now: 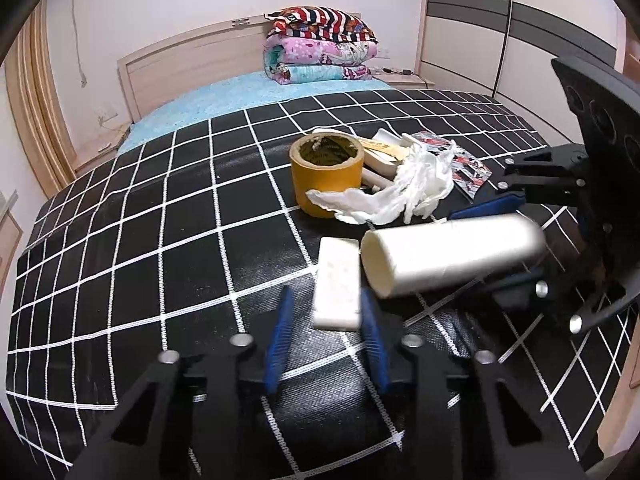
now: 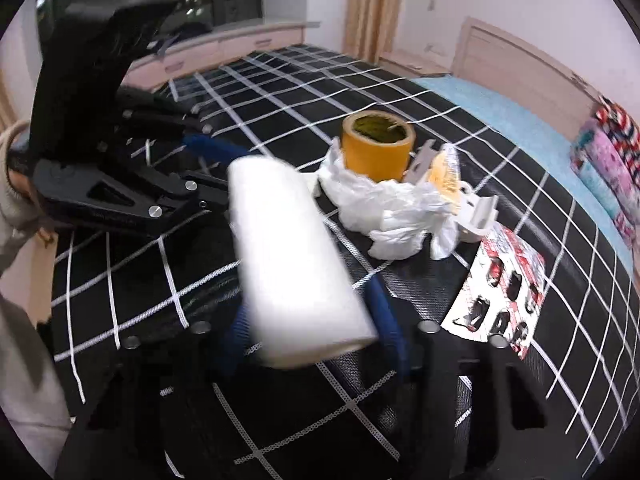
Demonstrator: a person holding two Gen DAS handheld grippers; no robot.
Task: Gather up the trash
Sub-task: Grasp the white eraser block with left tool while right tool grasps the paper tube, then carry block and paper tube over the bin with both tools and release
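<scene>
The pickup step is in hand: the right gripper is clenched on a white roll held off the black grid-patterned mat, while the left gripper brackets a small white block lying on the mat (whether its pads press yet, I cannot tell). Next comes lifting both clear. More trash sits beyond: a yellow tape roll and crumpled tissue. The mat lies on a bed, folded quilts at its head.
</scene>
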